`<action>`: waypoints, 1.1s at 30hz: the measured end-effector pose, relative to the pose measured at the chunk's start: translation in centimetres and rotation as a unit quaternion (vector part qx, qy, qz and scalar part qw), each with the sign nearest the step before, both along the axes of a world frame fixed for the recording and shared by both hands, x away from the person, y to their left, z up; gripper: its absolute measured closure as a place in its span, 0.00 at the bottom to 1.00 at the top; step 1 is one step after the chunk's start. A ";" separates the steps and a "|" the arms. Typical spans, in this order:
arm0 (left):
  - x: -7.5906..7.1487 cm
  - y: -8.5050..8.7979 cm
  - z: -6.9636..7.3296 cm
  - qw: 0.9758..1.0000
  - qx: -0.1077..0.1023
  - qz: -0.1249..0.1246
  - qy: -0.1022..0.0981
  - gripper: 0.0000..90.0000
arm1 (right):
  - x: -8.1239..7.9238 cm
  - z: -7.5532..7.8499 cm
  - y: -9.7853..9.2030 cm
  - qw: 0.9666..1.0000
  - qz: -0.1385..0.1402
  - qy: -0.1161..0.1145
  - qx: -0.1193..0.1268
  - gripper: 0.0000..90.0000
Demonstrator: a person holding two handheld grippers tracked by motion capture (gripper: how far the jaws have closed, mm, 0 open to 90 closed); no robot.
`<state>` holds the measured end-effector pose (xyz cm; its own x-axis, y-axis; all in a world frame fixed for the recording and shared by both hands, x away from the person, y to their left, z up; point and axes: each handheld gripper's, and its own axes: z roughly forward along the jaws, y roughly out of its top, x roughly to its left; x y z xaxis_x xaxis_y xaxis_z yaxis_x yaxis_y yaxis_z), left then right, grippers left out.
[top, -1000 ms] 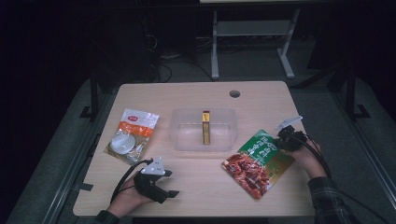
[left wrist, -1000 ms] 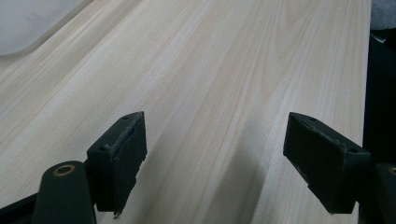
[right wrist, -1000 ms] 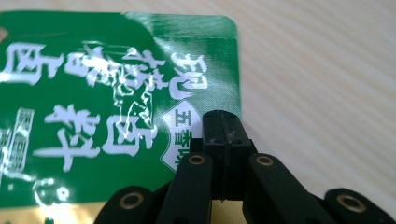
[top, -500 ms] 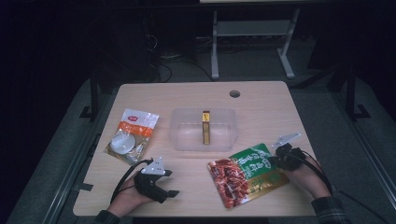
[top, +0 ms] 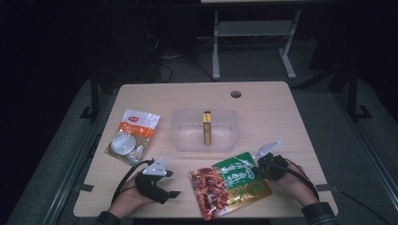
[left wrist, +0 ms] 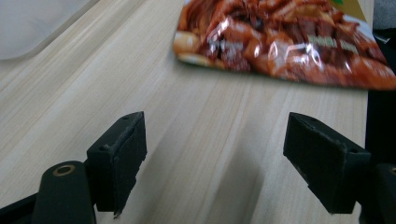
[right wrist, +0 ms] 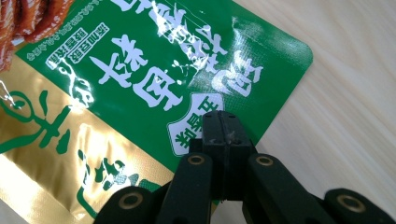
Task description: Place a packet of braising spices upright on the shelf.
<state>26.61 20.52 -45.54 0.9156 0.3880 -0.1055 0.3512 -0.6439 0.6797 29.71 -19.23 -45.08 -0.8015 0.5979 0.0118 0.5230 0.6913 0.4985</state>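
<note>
The green-and-gold snack pouch [top: 231, 183] has slid toward the table's near edge, its green corner clamped between the right gripper [right wrist: 219, 122] fingertips. The left gripper [left wrist: 215, 163], jaws wide, rests just short of its red end.

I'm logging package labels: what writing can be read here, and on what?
snack pouch: large white Chinese characters on green, seen upside down; I cannot quote them reliably.
orange-and-white packet: red logo, too small to read.
yellow stick in the clear tub: print too small.
</note>
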 end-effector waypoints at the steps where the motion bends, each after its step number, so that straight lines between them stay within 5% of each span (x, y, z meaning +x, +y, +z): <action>1: -0.1 -0.2 0.0 1.000 -0.005 0.003 0.003 0.23 | -0.1 0.0 0.5 1.000 0.006 -0.001 0.001 1.00; 12: 0.3 -2.5 -0.1 1.000 -0.004 -0.006 0.000 0.23 | -0.4 -0.2 3.7 0.998 0.060 -0.019 0.008 1.00; 16: 0.6 -3.8 -0.2 1.000 -0.004 -0.004 0.000 0.23 | -0.8 0.3 2.7 0.998 0.030 -0.017 0.054 0.98; 22: 1.2 -5.5 -1.0 1.000 0.004 -0.012 0.009 0.23 | -1.3 0.7 0.6 0.995 -0.012 -0.026 0.094 0.71; 27: 1.5 -6.4 -1.2 1.000 -0.003 -0.010 0.008 0.22 | -2.1 0.5 -0.1 0.994 -0.031 -0.030 0.101 0.51; 33: 1.4 -7.5 -1.3 1.000 -0.004 -0.015 -0.003 0.23 | -2.0 0.4 -0.1 0.994 -0.038 -0.033 0.098 0.47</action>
<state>28.02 13.03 -46.84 0.9275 0.3593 -0.1028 0.3274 -0.6487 0.6870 27.71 -19.35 -44.64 -0.7573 0.6478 0.0828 0.5312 0.5373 0.6551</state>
